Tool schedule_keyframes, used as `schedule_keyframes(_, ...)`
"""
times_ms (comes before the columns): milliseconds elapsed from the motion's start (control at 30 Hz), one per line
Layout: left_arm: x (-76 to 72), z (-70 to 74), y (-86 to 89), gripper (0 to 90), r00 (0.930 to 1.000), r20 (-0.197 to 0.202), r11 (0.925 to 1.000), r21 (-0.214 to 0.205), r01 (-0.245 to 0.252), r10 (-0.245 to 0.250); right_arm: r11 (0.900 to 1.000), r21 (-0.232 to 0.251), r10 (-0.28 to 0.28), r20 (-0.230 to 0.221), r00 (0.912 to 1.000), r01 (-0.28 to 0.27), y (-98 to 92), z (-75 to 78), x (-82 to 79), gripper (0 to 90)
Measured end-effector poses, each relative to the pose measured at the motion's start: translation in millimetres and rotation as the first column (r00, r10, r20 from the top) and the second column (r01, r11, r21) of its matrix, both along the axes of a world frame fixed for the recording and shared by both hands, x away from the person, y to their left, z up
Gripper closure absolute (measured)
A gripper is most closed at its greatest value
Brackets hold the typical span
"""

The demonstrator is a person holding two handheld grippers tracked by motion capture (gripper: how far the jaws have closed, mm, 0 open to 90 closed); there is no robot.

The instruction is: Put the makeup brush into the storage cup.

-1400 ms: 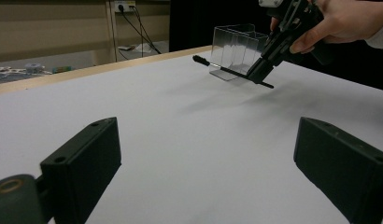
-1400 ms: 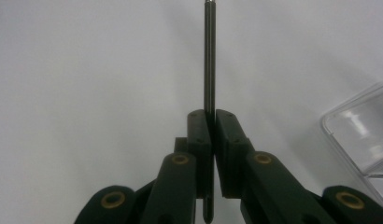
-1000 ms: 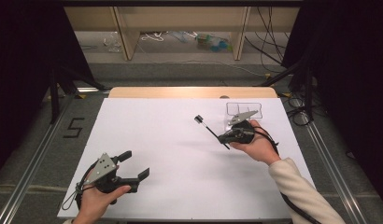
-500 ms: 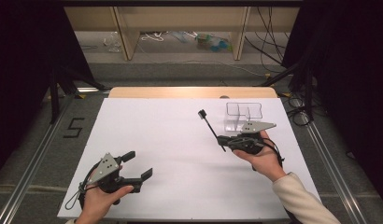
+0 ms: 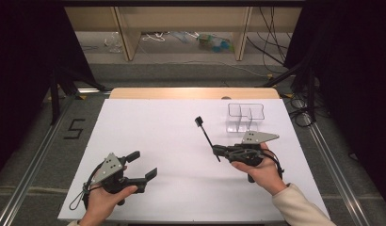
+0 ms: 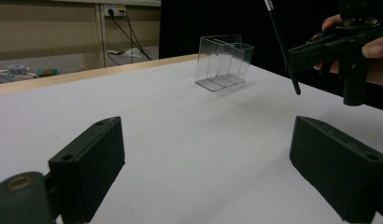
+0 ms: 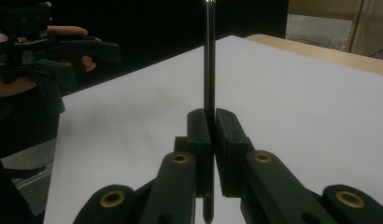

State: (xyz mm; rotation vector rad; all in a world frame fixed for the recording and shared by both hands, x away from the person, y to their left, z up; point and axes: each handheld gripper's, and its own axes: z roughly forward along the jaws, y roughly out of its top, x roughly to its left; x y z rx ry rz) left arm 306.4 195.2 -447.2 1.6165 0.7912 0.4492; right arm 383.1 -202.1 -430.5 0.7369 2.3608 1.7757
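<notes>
Since the earlier frames, the right claw (image 5: 218, 153) has drawn back from beside the clear container (image 5: 245, 117) toward the person's side of the table (image 5: 148, 122), and the thin black stick (image 5: 206, 135) it carries has come along with it; the left claw (image 5: 140, 169) has barely shifted. Nearest the person, the left claw rests low over the white table at the near left, its jaws standing well apart with nothing between them, as the left gripper view confirms (image 6: 203, 163). Further in, at the right, the right claw (image 7: 212, 135) is closed tight on the stick (image 7: 209, 65), gripping it close to its lower end, so that a short tip pokes out below the jaws and most of the length rises above. In the high view the stick is held clear of the table, leaning away toward the far left, with a small blocky head at its far end. Beyond it, near the far right corner, the clear container stands upright on the table, divided into compartments that appear empty. Judged step: the stick is held and in carriage, not yet placed. The next move would call for bringing the stick above one compartment, turning it upright, lowering it inside, then opening the right claw
</notes>
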Motion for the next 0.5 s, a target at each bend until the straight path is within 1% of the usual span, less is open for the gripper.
schedule_keyframes(33,0.6,1.1,-1.2,10.4,1.0000,0.000,1.0000,-0.005,0.003,-0.003,1.0000,0.000,-0.002,0.022,0.9998,0.002,1.3,-0.4,-1.0,85.9)
schedule_keyframes(67,1.4,2.5,-3.0,10.7,1.0000,0.000,0.9999,-0.013,0.004,-0.004,0.9998,-0.017,0.006,0.005,1.0000,-0.006,1.4,0.6,-3.2,85.9)
schedule_keyframes(100,1.8,3.3,-4.4,10.9,1.0000,-0.002,0.9998,-0.020,0.003,-0.003,0.9998,-0.017,0.010,0.000,0.9999,-0.010,3.1,0.6,-5.6,85.9)
schedule_keyframes(133,2.8,4.7,-5.8,11.1,1.0000,0.006,0.9998,-0.019,0.008,-0.008,1.0000,0.002,0.009,0.009,0.9999,-0.009,5.0,-0.2,-6.8,85.9)
schedule_keyframes(167,3.6,6.3,-7.6,11.4,0.9999,0.009,0.9998,-0.020,0.010,-0.010,0.9999,0.002,0.013,0.018,0.9998,-0.013,6.1,-0.3,-8.0,85.8)
schedule_keyframes(200,4.6,7.8,-9.6,11.5,0.9998,0.012,0.9996,-0.024,0.014,-0.014,0.9998,-0.011,0.015,0.017,0.9997,-0.015,6.1,0.5,-9.8,85.9)
schedule_keyframes(233,5.8,9.4,-11.8,11.7,0.9997,0.016,0.9995,-0.027,0.018,-0.017,0.9999,-0.006,0.014,0.025,0.9996,-0.014,7.2,0.2,-10.7,85.8)
schedule_keyframes(267,7.4,11.2,-14.9,11.8,0.9994,0.023,0.9992,-0.032,0.026,-0.025,0.9996,-0.009,0.026,-0.002,0.9997,-0.026,7.6,0.9,-12.8,85.9)
schedule_keyframes(300,8.1,12.8,-17.4,11.8,0.9994,0.023,0.9992,-0.031,0.028,-0.027,0.9998,-0.004,0.021,0.020,0.9996,-0.021,8.4,0.7,-13.3,85.8)
schedule_keyframes(367,10.0,15.2,-21.9,11.8,0.9990,0.031,0.9989,-0.034,0.034,-0.033,0.9997,-0.001,0.026,0.007,0.9996,-0.026,9.4,0.7,-15.1,85.9)
schedule_keyframes(400,11.1,16.5,-24.2,11.8,0.9986,0.035,0.9986,-0.035,0.040,-0.039,0.9997,0.007,0.024,0.016,0.9996,-0.024,10.1,0.2,-15.3,85.9)
schedule_keyframes(433,11.7,17.7,-26.8,11.8,0.9984,0.035,0.9982,-0.040,0.045,-0.043,0.9996,0.007,0.028,0.011,0.9996,-0.028,10.8,-0.1,-16.0,85.8)
schedule_keyframes(467,12.7,19.1,-29.4,11.8,0.9980,0.039,0.9979,-0.041,0.051,-0.049,0.9994,0.006,0.035,-0.005,0.9994,-0.035,11.6,-0.1,-17.2,85.9)
schedule_keyframes(500,13.0,20.0,-31.0,11.8,0.9981,0.037,0.9977,-0.044,0.051,-0.050,0.9992,0.014,0.038,-0.009,0.9992,-0.038,12.5,-0.4,-18.1,85.8)
